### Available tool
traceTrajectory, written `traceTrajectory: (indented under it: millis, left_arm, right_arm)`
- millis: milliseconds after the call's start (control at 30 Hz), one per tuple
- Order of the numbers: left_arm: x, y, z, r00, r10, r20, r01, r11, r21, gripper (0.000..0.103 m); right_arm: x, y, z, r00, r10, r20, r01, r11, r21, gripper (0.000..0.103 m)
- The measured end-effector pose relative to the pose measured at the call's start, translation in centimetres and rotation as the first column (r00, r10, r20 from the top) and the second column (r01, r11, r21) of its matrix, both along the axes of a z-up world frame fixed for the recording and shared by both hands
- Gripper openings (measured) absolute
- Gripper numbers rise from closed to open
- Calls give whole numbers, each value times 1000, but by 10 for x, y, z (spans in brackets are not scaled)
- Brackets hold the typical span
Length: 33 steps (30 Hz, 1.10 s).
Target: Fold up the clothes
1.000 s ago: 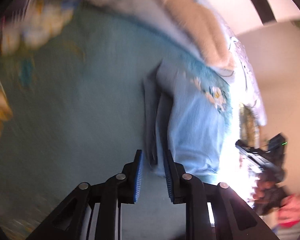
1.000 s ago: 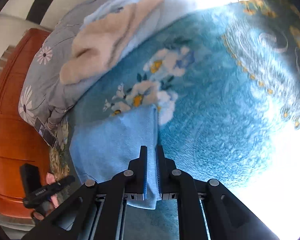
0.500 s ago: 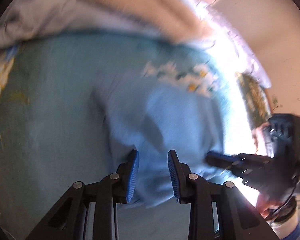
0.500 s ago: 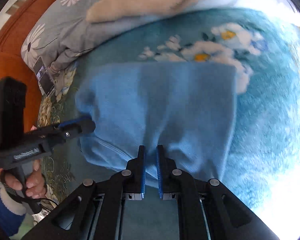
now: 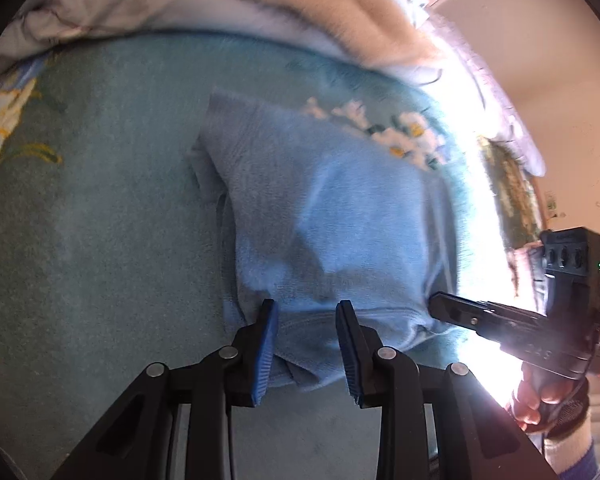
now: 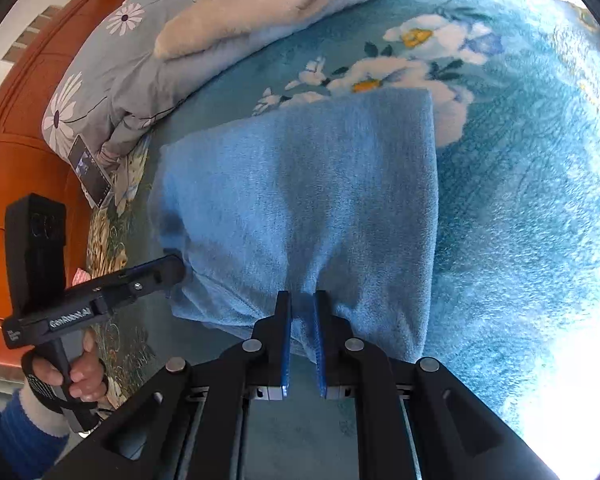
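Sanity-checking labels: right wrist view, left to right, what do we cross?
wooden headboard → left gripper → folded blue garment → teal floral blanket

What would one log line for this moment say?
step: fold set down | cloth: folded, on bed | left gripper: opening, cloth between fingers | right gripper: pinching near edge
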State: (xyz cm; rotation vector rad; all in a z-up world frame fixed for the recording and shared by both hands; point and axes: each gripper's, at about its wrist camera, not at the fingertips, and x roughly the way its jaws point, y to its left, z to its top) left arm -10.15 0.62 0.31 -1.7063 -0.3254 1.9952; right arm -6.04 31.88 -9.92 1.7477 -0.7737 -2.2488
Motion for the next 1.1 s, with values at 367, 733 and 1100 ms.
traceTrajectory:
  millis: [367, 733, 1100]
  left_arm:
    - [-24, -70, -15, 950, 299, 90, -308, 945, 111, 84]
    - [-36, -46, -44, 942, 262, 209, -303, 932, 198, 93]
    - [-41, -10, -49, 950, 204, 238, -264, 930, 255, 92]
  right_arm:
    - [28, 57, -5, 967, -250, -57, 247, 968, -50, 61]
    - [23, 80, -39, 914, -406, 8, 393, 878, -274, 64]
    - [6, 62, -50, 920, -390, 26, 370, 846, -385, 64]
